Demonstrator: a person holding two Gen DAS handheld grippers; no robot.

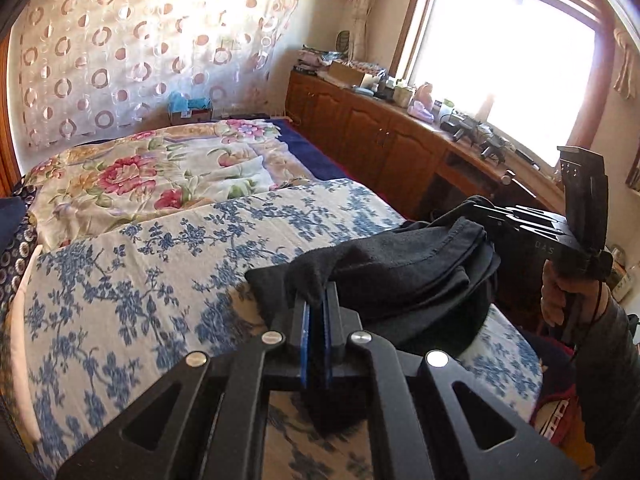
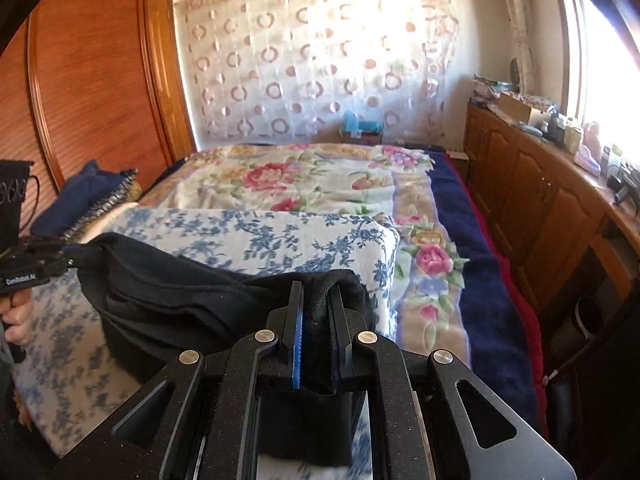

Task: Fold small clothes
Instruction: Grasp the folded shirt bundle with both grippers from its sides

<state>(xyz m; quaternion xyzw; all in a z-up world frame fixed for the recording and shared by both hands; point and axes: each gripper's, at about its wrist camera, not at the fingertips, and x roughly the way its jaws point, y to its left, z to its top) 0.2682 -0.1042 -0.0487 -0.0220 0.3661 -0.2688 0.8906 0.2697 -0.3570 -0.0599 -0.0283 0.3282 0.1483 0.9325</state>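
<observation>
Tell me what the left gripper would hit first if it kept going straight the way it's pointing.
Beyond the black garment clamped in the left gripper, probably the blue-flowered bedcover that fills the view ahead; depth is hard to judge through the fisheye.

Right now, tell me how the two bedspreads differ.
The blue-flowered spread is white with small blue sprigs; the pink-flowered spread has big pink blooms on cream. The blue one lies nearer, under the black garment; the pink one lies farther back, wrinkled. Both are floral and cover the bed.
</observation>
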